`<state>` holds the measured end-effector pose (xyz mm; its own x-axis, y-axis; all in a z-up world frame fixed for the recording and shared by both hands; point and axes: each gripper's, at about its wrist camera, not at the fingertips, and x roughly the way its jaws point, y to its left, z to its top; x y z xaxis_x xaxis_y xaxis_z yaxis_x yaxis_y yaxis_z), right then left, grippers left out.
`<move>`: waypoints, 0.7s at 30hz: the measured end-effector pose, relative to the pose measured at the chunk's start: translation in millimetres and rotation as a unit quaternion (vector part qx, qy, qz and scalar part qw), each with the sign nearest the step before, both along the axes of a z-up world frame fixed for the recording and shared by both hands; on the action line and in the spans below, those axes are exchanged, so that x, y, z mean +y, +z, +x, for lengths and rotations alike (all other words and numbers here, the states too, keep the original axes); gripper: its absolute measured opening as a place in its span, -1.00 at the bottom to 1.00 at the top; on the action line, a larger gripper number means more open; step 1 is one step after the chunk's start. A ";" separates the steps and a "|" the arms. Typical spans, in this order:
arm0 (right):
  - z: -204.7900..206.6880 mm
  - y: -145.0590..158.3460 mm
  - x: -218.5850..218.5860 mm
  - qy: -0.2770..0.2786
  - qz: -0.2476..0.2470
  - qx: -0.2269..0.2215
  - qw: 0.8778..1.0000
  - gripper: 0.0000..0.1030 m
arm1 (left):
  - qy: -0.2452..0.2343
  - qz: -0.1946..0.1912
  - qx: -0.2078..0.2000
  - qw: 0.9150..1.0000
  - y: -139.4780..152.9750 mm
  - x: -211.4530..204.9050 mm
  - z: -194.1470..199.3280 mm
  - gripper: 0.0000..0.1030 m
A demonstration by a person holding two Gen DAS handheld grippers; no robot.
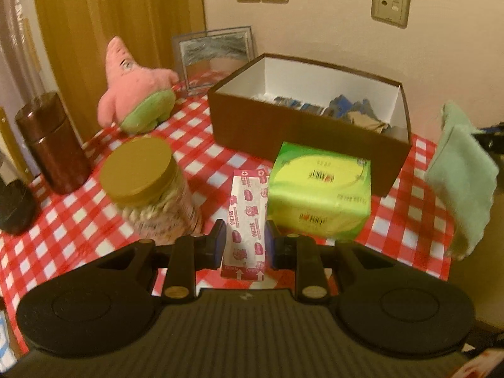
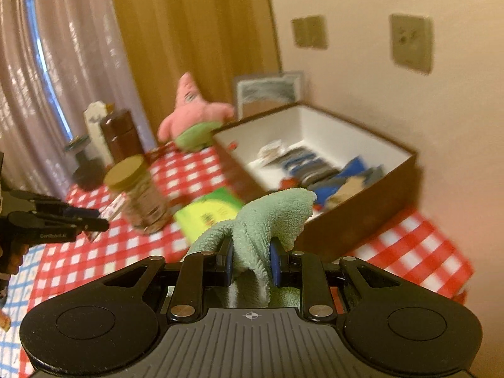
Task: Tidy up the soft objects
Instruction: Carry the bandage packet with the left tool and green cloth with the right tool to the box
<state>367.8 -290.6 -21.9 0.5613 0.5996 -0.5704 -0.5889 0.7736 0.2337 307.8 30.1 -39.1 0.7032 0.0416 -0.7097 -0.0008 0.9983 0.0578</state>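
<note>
My left gripper is shut on a white and pink bandage packet, held upright above the checked table. My right gripper is shut on a green cloth, which also hangs at the right of the left wrist view, beside the brown box. The open box holds blue and beige soft items. A pink starfish plush stands at the table's back left, also in the right wrist view. The left gripper shows at the left of the right wrist view.
A green tissue pack lies in front of the box. A jar with a gold lid, a brown canister and a dark round object stand at the left. A framed picture leans on the wall.
</note>
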 end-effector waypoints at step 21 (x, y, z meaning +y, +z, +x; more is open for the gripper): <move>141.0 55.5 0.2 -0.007 0.041 -0.085 0.996 -0.55 | -0.036 0.027 -0.051 0.998 38.7 -45.0 158.7 -0.54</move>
<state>508.8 -290.4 33.6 0.6543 0.6312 -0.4165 -0.6142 0.7649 0.1943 466.5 -14.9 -0.4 0.7746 0.0247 -0.6320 0.0614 0.9916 0.1139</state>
